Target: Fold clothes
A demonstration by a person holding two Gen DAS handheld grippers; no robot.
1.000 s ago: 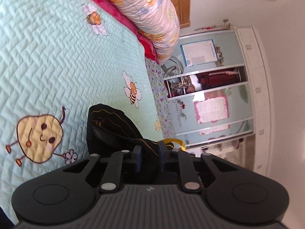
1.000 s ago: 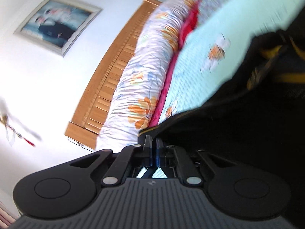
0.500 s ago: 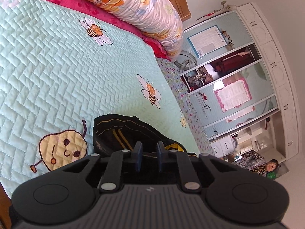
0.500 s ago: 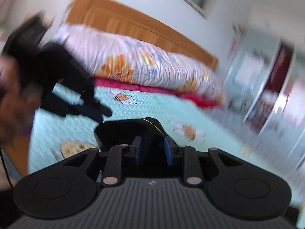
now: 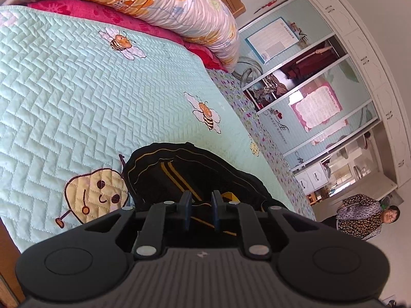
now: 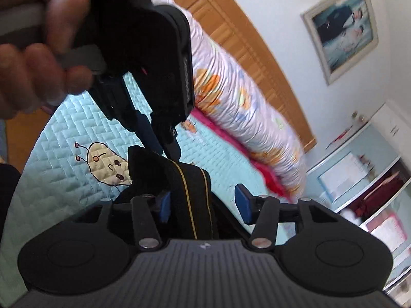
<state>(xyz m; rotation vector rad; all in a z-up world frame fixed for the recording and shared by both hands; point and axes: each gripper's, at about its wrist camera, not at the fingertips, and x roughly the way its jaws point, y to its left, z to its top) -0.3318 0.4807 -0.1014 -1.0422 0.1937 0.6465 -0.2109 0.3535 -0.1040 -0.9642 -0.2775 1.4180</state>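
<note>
A black garment [image 5: 179, 169] with yellow stripes lies bunched on the mint quilted bed cover [image 5: 77, 89], near its lower edge. My left gripper [image 5: 200, 204] is narrowly closed, with a fold of the garment between its fingers. In the right wrist view the left gripper [image 6: 164, 148], held by a hand [image 6: 38, 51], pinches the top of the garment [image 6: 190, 187]. A striped band of cloth runs down from there. My right gripper [image 6: 203, 205] stands wide open around that band without clamping it.
A rolled floral duvet [image 5: 167, 5] and a pink blanket lie along the wooden headboard [image 6: 244, 38]. A white wardrobe [image 5: 321, 89] with sliding doors stands beyond the bed. A person [image 5: 364, 215] sits at the far right by the doorway.
My right gripper has gone from shut on the garment to wide open. It has swung round to face the left gripper. The garment has sunk onto the bed cover.
</note>
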